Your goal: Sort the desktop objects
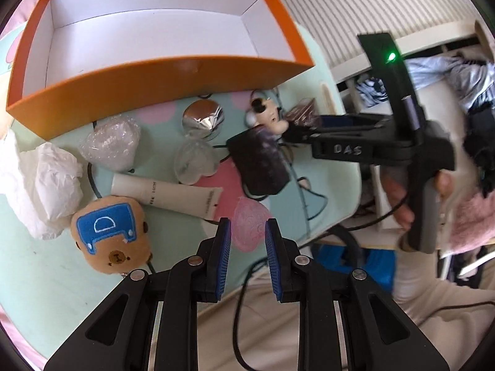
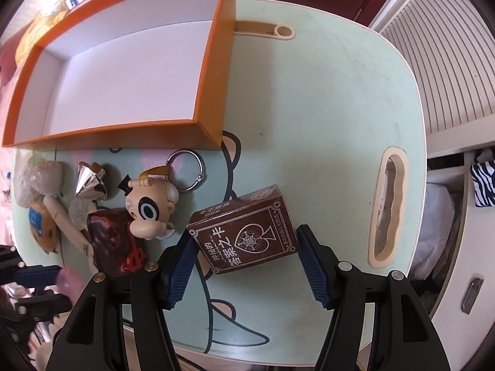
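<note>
Jaws: left gripper (image 1: 247,241) parted, blue pads on either side of a pink heart (image 1: 247,227) at the table's near edge; contact with it cannot be judged. Right gripper (image 2: 247,266) spread wide, pads flanking a brown card box (image 2: 247,232) lying flat on the table (image 2: 324,108); the pads look just clear of its ends.

Left wrist view, near to far: bear plush (image 1: 111,235) left of the left gripper, a white tube (image 1: 167,198) just beyond it, crumpled tissue (image 1: 46,185) further left. Next, a clear heart (image 1: 195,160), a plastic wad (image 1: 111,142) and a dark block (image 1: 263,164). Behind these, a silver cone (image 1: 204,117) and a cartoon figure (image 1: 266,114).

Right wrist view: the figure (image 2: 151,210) lies left of the card box, its key ring (image 2: 185,170) nearer the orange box. The dark block (image 2: 108,241) sits beside the figure.

Farthest: orange box (image 1: 173,74), white inside, nothing in it, open side up at the table's far side.
</note>
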Demonstrator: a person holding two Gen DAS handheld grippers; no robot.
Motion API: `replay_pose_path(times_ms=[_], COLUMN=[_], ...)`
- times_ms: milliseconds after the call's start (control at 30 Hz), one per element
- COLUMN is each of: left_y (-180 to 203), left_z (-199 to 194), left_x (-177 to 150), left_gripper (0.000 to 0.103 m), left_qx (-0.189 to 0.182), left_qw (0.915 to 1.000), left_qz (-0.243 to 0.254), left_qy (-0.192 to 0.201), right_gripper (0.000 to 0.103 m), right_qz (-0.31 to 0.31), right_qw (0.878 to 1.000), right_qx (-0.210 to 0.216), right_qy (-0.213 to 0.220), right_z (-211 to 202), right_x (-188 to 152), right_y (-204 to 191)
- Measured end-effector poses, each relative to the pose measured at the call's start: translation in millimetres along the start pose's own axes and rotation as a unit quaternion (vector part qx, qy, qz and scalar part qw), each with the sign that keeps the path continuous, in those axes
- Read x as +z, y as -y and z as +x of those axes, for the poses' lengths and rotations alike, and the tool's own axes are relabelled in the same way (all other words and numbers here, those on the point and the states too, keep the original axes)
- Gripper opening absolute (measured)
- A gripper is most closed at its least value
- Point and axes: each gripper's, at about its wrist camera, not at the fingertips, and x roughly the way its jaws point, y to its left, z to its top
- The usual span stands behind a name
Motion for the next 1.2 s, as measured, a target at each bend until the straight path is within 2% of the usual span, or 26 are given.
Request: replay_pose_path(times_ms=[233, 533, 600, 633, 733, 933, 967, 1067, 1200], left_y=[12.6, 9.3, 8.5, 8.0, 6.0, -0.6, -1.0, -5.3, -14.0], left_z=[10.9, 1.6, -2.4, -5.2, -15.7, -43.8, -45.7, -48.0, -42.4], left_x=[1.2, -2.1, -4.3, -5.7, -11.4, -31.6, -36.3, -53.3, -77.5], left_gripper=[0.025, 0.030, 0.034, 0.035, 0.036, 0.036, 0.037, 0.052, 0.052], left_qx=[0.035, 0.044, 0.046, 0.047, 0.051, 0.074, 0.080, 0.098, 0.098], left_qw=[0.9984, 0.9976, 0.9974, 0.9972, 0.9961, 0.9917, 0.9907, 0.9876, 0.9865], left_qz=[0.043, 0.039, 0.037, 0.036, 0.033, 0.024, 0.024, 0.019, -0.003], left_qy=[0.009, 0.035, 0.041, 0.046, 0.063, 0.103, 0.107, 0.120, 0.131], right_gripper=[0.064, 0.064, 0.064, 0.064, 0.064, 0.064, 0.064, 0.064, 0.064], right_qz=[0.009, 0.011, 0.010, 0.010, 0.009, 0.009, 0.012, 0.017, 0.028], right_qw=[1.000, 0.999, 0.999, 0.998, 0.998, 0.994, 0.993, 0.990, 0.987], right_qx=[-0.004, -0.014, -0.014, -0.014, -0.017, -0.006, -0.003, 0.017, 0.045], right_qy=[0.012, 0.043, 0.051, 0.055, 0.068, 0.110, 0.118, 0.137, 0.152], right_z=[1.6, -15.3, -16.8, -12.0, -22.9, -54.3, -57.2, -55.3, -45.6], right_x=[-4.6, -24.0, -13.0, -2.5, 0.3, -22.5, -27.8, -44.8, -78.0], right_y=[7.8, 12.2, -20.9, -25.4, -23.7, -51.7, -55.2, -64.6, -86.2])
